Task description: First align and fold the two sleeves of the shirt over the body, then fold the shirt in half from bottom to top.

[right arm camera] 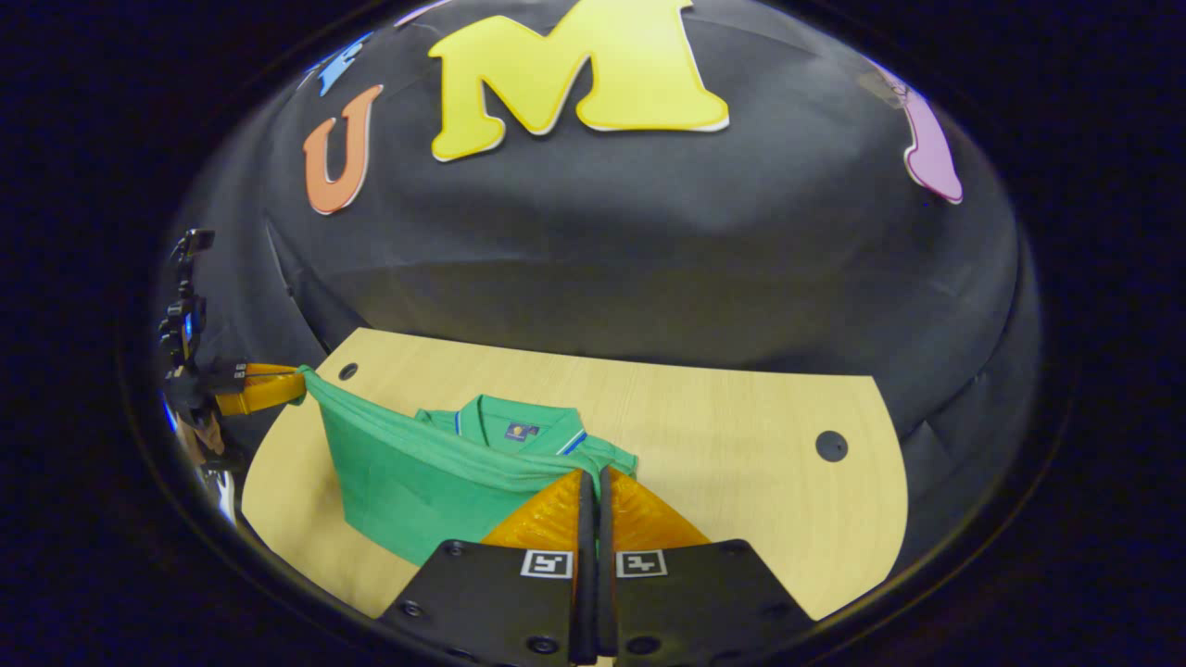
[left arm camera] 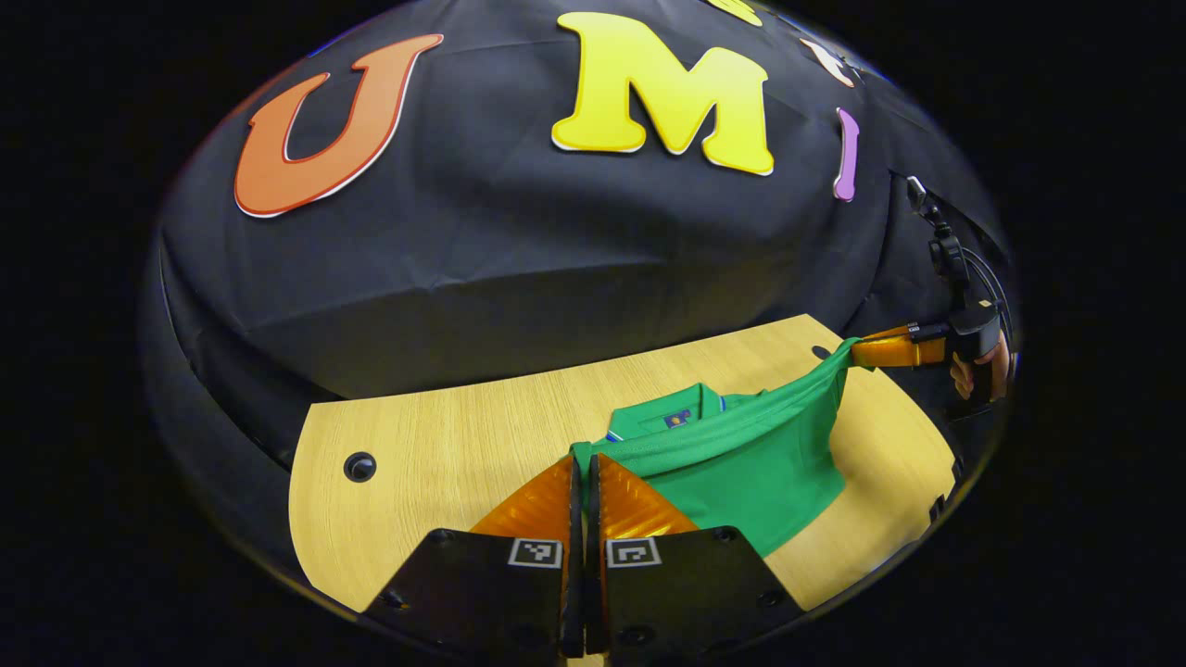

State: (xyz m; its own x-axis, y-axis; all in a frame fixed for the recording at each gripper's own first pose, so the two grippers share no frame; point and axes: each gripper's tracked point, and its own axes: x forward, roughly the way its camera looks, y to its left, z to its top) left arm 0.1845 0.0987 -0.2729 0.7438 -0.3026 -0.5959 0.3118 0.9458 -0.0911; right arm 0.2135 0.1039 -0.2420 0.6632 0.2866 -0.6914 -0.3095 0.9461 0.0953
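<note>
Left gripper view: shirt (left arm camera: 741, 463) hem taut

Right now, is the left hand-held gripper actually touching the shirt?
Touching. In the left gripper view the left hand-held gripper is closed on the green shirt, whose hem emerges from between its fingertips and stretches taut toward the right hand-held gripper.

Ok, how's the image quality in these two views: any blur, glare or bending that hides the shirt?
Left gripper view: sharp, evenly lit; fisheye bows the table edge, the shirt reads clearly, and the right claw sits squeezed at the rim. Right gripper view: equally crisp, no glare on the shirt, soft shadow beneath it; the left claw is small and warped.
</note>
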